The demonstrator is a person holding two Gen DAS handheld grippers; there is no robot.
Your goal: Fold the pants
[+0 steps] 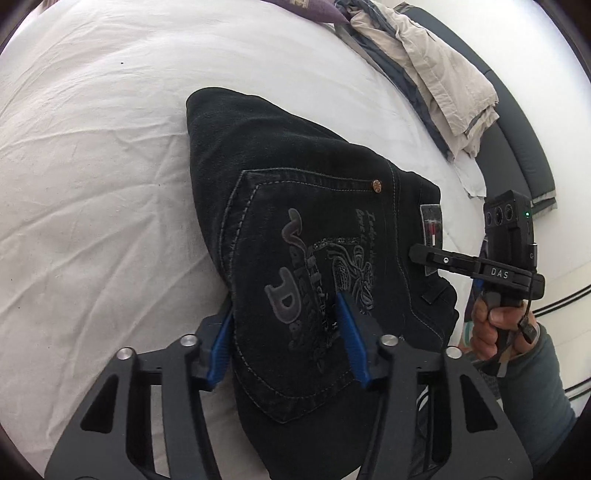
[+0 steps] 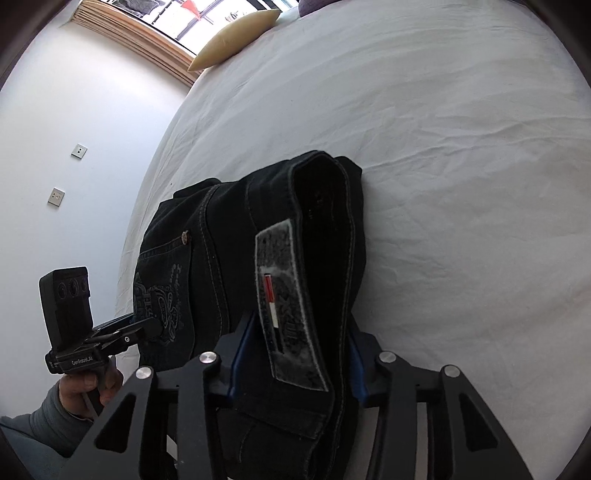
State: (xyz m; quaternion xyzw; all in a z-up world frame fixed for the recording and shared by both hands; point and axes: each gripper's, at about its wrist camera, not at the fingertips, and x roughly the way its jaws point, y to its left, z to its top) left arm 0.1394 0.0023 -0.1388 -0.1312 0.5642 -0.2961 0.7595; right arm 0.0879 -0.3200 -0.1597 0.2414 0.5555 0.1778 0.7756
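- My left gripper (image 1: 284,336) sits at the near end of the folded pants (image 1: 303,206), its fingers on either side of the back pocket (image 1: 291,280).
- My right gripper (image 2: 295,354) straddles the waistband (image 2: 317,258), to the right of the left one.
- The pants lie on the bed (image 1: 110,147).
- Other clothes (image 1: 436,70) lie beyond, at the bed's far right edge.
- A pillow (image 2: 232,37) lies at the far end by the window (image 2: 207,14).

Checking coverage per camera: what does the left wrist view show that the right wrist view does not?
Only left wrist: a crumpled beige garment pile at the bed's far edge, and the whole embroidered back pocket.
Only right wrist: a tan pillow, a wood-framed window, and two wall plates.
Both: the folded black denim pants on the white bedsheet, with their grey waistband patch.
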